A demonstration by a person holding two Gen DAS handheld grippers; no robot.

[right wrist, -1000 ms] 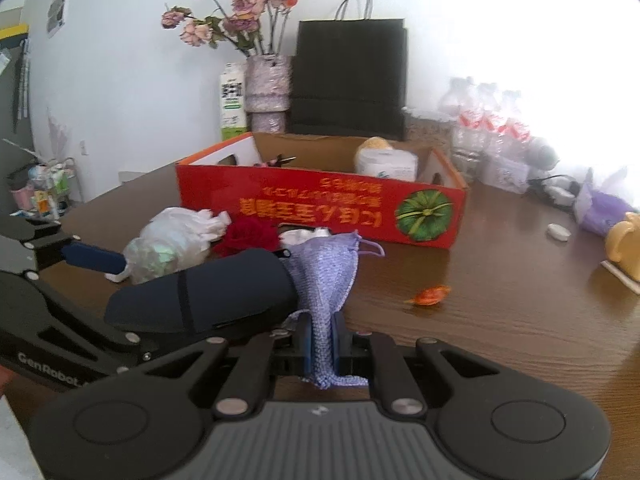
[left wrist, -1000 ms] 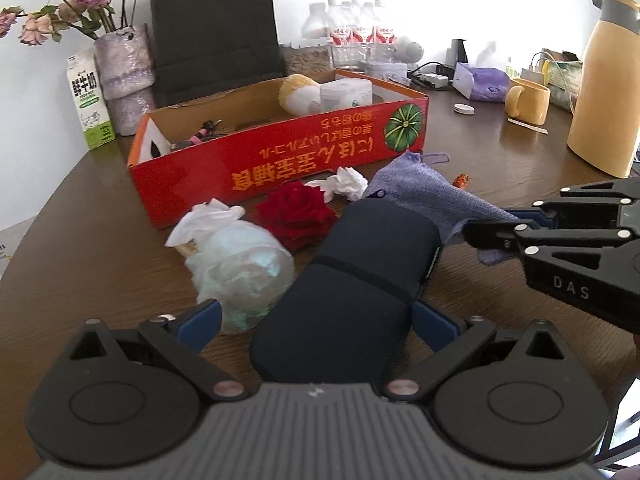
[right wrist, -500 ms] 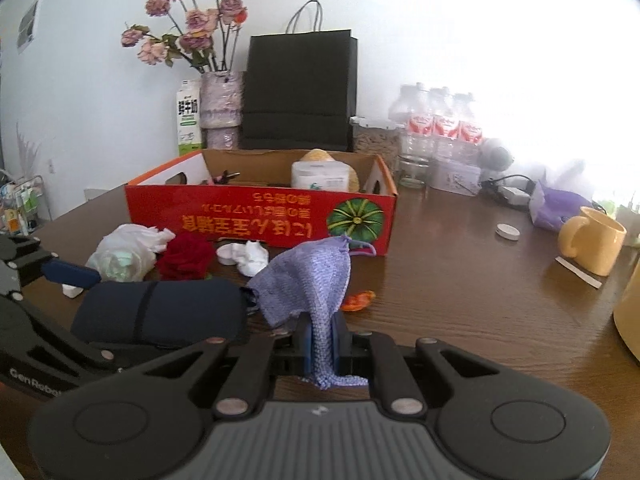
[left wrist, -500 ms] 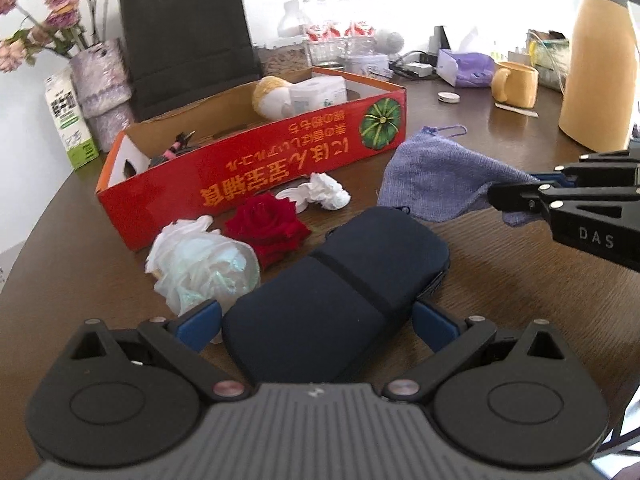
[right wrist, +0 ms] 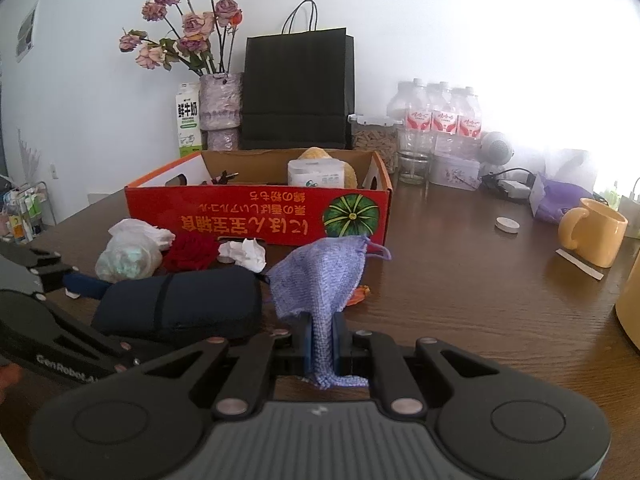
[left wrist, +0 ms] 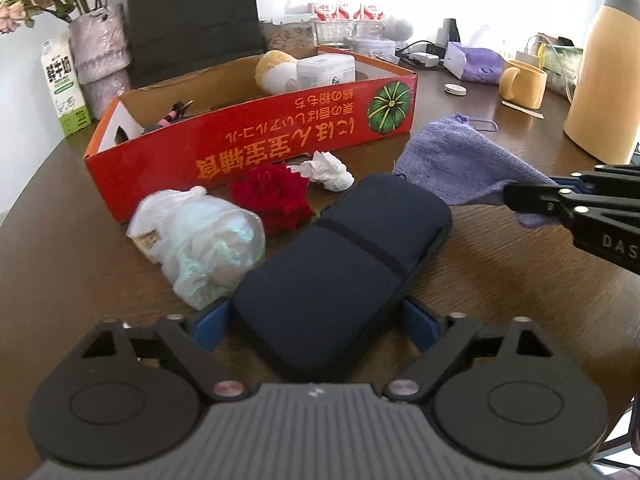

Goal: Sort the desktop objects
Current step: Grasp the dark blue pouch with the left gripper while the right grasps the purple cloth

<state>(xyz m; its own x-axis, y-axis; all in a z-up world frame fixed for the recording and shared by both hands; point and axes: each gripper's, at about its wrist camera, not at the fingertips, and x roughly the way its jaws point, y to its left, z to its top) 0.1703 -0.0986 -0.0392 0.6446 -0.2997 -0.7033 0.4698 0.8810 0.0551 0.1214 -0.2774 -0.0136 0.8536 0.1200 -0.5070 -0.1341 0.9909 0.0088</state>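
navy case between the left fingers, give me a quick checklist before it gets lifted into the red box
1. navy case sits between the left gripper fingers, jaws closing: ok
2. Pads already pressing on the case: cannot tell
3. plastic bag clear of the left finger: not ok, it lies right against it
4. right gripper shut on the purple pouch, off the case: ok
5. Free room in the red box: ok, middle looks bare
6. red rose clear of the case: cannot tell
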